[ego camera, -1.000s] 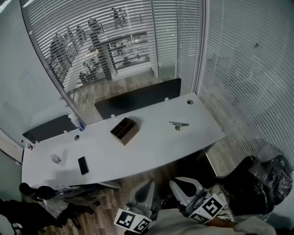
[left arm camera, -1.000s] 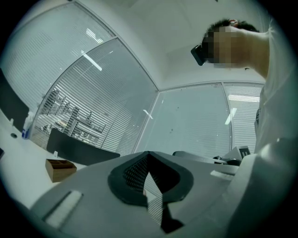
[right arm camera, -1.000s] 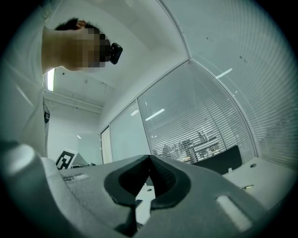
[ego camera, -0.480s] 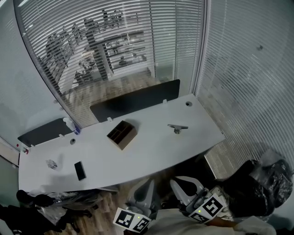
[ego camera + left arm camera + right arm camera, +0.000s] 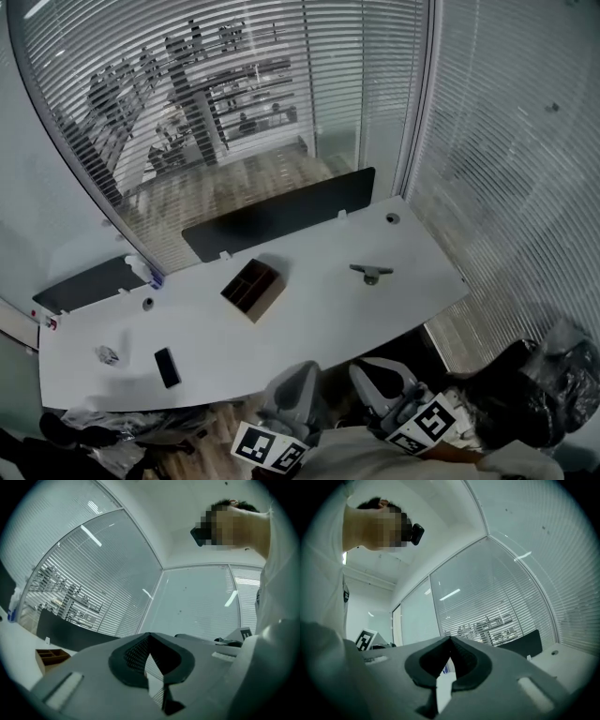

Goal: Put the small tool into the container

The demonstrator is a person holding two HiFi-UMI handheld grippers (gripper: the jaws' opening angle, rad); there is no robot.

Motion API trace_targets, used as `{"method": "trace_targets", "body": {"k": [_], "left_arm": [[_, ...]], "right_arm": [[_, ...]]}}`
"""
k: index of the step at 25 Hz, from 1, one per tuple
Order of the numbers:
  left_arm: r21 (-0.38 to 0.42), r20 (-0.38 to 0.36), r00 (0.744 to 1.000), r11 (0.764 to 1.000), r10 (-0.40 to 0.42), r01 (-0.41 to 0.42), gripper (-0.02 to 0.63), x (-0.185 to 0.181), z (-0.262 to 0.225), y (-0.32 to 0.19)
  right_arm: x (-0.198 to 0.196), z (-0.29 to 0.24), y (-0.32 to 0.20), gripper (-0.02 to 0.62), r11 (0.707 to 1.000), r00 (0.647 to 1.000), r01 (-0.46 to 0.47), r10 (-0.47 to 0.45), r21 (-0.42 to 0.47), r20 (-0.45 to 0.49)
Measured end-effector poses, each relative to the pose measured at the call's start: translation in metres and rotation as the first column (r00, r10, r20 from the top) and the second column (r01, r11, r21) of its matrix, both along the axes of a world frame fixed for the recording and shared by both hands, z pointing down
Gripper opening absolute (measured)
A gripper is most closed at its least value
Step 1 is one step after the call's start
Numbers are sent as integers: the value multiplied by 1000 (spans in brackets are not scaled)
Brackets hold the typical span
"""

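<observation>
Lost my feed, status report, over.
Left hand-held gripper and right hand-held gripper shut, empty. Small tool on desk, apart from container. Nothing in between.

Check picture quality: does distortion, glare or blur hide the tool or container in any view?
Head view: strong fisheye bend, even light; small tool and container sharp but tiny. Left gripper view: dark vignette, the left gripper fills the lower half, container only at the left edge. Right gripper view: same vignette, light streaks on the glass, neither item shows.
</observation>
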State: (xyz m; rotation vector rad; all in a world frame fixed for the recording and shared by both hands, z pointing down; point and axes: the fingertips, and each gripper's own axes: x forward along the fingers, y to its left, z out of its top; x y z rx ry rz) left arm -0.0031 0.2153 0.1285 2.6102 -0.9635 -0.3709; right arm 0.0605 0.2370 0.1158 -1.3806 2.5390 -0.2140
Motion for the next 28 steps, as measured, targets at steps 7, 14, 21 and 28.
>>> {"method": "trace_targets", "body": {"k": [7, 14, 21, 28], "left_arm": [[-9, -1, 1000, 1000, 20, -20, 0, -7, -2, -55], [-22, -4, 999, 998, 53, -53, 0, -20, -7, -101], [-14, -1, 996, 996, 90, -90, 0, -37, -11, -152], [-17, 2, 995, 995, 102, -101, 0, -57, -13, -186]], "right_arm": [[-11, -2, -54, 1, 1000, 1000, -12, 12, -10, -3], [-26, -10, -102, 0, 999, 999, -34, 34, -13, -22], [-45, -13, -153, 0, 998, 997, -66, 66, -7, -47], [-62, -16, -186, 0, 997, 995, -78, 77, -17, -64]]}}
